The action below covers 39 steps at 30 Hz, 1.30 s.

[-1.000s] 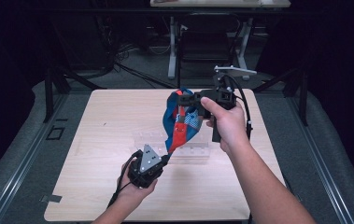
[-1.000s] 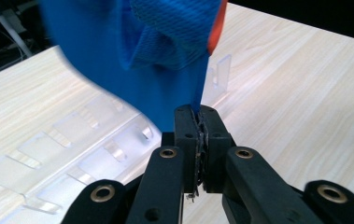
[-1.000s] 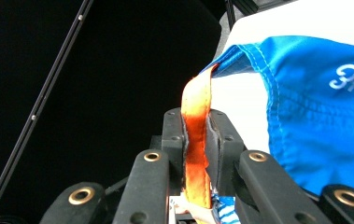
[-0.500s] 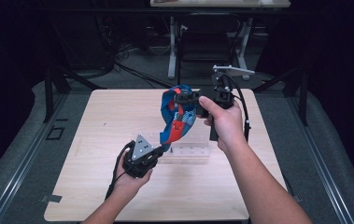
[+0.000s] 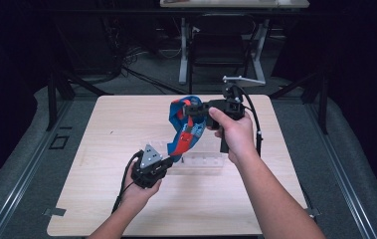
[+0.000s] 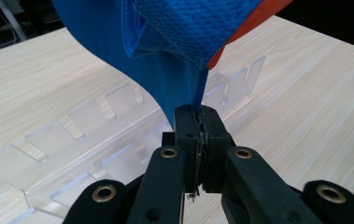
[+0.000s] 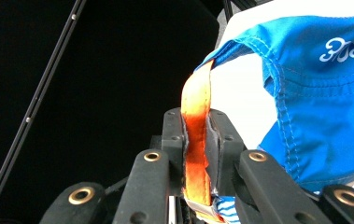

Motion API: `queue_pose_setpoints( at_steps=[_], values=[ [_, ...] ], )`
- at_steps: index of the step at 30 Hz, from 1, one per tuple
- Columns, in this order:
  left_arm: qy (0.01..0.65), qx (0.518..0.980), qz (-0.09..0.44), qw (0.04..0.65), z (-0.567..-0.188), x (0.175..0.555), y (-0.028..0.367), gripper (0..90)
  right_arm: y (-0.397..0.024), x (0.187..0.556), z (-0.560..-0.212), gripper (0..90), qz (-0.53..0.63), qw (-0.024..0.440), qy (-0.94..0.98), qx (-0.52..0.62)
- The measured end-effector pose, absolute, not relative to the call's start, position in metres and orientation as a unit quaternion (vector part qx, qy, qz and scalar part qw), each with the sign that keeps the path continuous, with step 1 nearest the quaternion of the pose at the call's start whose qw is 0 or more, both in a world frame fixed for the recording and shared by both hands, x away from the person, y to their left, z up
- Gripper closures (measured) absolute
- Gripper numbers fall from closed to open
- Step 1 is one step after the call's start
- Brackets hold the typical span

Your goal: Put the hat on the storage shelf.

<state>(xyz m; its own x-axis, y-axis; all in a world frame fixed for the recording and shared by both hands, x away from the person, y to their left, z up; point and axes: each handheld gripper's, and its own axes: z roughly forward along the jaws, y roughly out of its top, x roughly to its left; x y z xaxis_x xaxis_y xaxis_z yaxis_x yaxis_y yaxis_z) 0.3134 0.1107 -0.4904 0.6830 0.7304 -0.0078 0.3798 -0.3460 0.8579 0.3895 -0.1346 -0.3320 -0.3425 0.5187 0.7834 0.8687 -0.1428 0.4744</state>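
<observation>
A blue cloth garment with orange-red trim (image 5: 185, 130) hangs in the air between my two grippers above the table's middle. My right gripper (image 5: 192, 110) holds its top end, raised over the far part of the table, and its jaws are shut on an orange strap (image 7: 196, 140) of the garment (image 7: 319, 102). Lower and nearer, my left gripper (image 5: 168, 160) is shut on the garment's blue bottom edge (image 6: 200, 95); mesh fabric (image 6: 184, 28) bunches just above its jaws.
A clear acrylic rack with upright dividers (image 5: 201, 158) lies on the light wooden table (image 5: 101, 129), right behind the left gripper; its slots (image 6: 90, 126) run across the left gripper view. Dark floor, cables and metal legs surround the table.
My left gripper has moved left and slightly toward the table's front, pulling the garment's lower end with it. The garment now hangs more stretched. My right hand stays nearly still.
</observation>
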Motion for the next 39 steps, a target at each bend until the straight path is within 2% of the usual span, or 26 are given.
queue_pose_setpoints(
  at_steps=[22,35,39],
  values=[
    [0.359,0.812,0.187,0.421,-0.518,0.315,0.109,88.1,-0.141,0.394,-0.366,78.6,-0.496,0.169,-0.631,-0.572],
    [0.366,0.807,0.182,0.427,-0.516,0.313,0.112,87.1,-0.144,0.394,-0.367,78.5,-0.492,0.169,-0.633,-0.573],
    [0.365,0.807,0.179,0.429,-0.516,0.313,0.113,84.3,-0.145,0.393,-0.366,78.4,-0.492,0.167,-0.631,-0.576]
  ],
)
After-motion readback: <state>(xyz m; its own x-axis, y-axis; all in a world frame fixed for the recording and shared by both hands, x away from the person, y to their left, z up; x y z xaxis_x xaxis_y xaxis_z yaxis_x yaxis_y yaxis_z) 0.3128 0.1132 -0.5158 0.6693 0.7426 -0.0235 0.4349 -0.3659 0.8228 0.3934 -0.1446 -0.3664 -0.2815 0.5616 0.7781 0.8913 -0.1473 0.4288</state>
